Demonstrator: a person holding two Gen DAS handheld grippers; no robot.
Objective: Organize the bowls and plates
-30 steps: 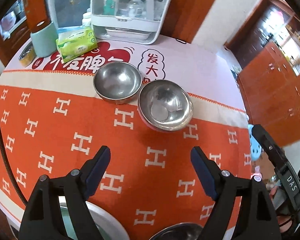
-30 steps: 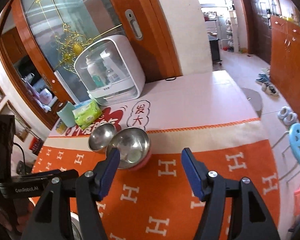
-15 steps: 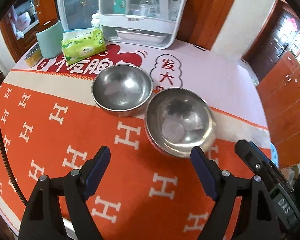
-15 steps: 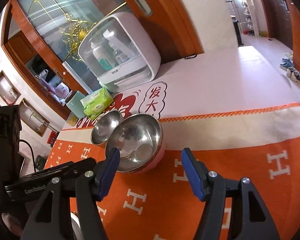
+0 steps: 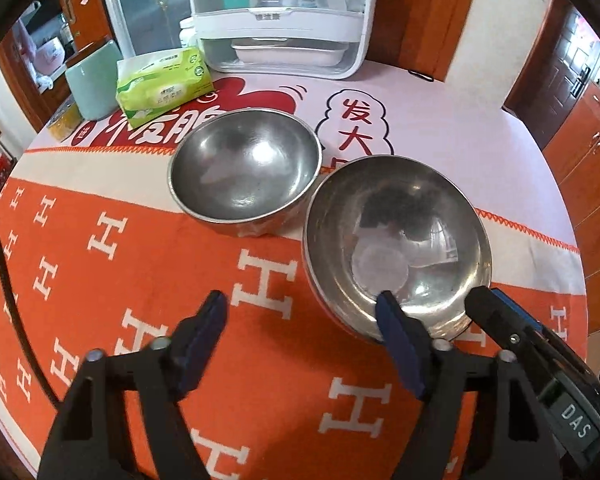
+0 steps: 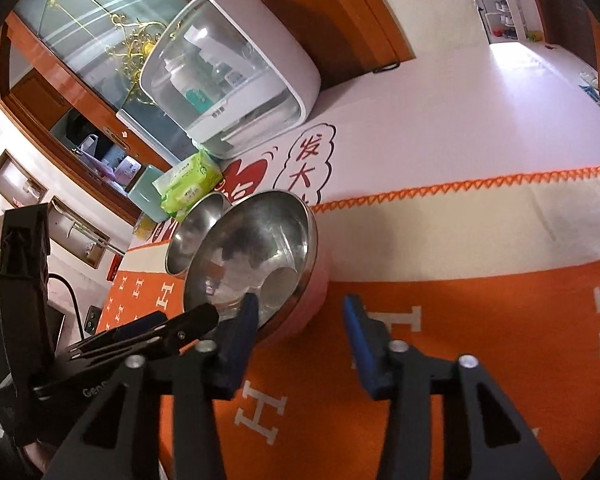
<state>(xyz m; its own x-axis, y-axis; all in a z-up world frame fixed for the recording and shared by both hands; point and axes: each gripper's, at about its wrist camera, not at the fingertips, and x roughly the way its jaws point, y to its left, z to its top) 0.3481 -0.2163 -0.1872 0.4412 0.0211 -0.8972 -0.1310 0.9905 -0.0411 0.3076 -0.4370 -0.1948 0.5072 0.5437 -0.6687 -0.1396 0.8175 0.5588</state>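
Both grippers are crowding the same bowl. The right gripper [image 6: 298, 314] has its jaws part-spread and they've just been closing in; its left pad sits over the near rim of the bigger steel bowl [image 6: 256, 252], the other pad outside on the cloth, so it looks set to pinch the wall, though I can't tell if the pads press yet. The left gripper [image 5: 300, 320] is spread too, jaws also just narrowing, with nothing between them but the orange tablecloth [image 5: 112, 280]; its right pad overlaps that bowl's near edge.

Just past the fingers, the smaller steel bowl [image 5: 246, 172] touches the big one rim to rim, probably the nesting partner. Farther back: wipes pack [image 5: 162, 80], green cup [image 5: 94, 78], white cabinet [image 5: 284, 20]. The main obstacle is the grippers getting in each other's way.
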